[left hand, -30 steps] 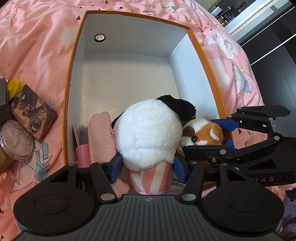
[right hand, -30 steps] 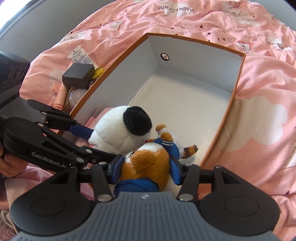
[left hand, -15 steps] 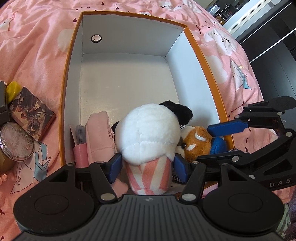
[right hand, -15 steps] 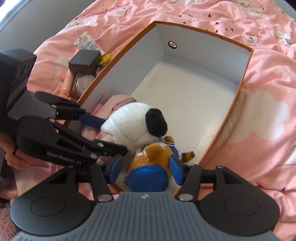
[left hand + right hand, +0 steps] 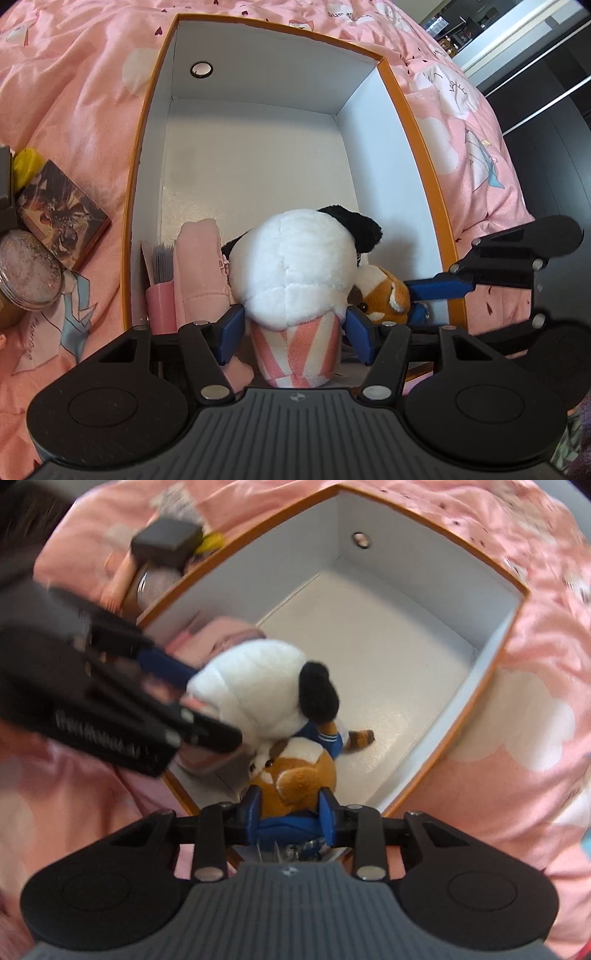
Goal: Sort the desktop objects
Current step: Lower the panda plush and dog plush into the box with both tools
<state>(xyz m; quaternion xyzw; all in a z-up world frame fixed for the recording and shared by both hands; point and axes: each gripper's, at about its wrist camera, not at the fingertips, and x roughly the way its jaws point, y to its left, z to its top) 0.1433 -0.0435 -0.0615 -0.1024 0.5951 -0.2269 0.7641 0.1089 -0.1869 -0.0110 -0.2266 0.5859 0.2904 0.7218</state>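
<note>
Both toys sit lower in the box (image 5: 413, 110) than a second ago. Left gripper (image 5: 291, 325) clenched on panda (image 5: 291, 262), right gripper (image 5: 290, 810) clenched on fox (image 5: 295, 771), near end. Release only once each rests on the floor.

Legible text is scarce. On the pink bedcover (image 5: 92, 110), beside a light-blue paper-crane print at the left edge of the left wrist view, the word "PaperCrane" (image 5: 30, 334) runs sideways. A partial, inverted repeat sits at the bedcover's top edge. White lettering on the left claw's (image 5: 207, 705) body is motion-blurred and unreadable.
</note>
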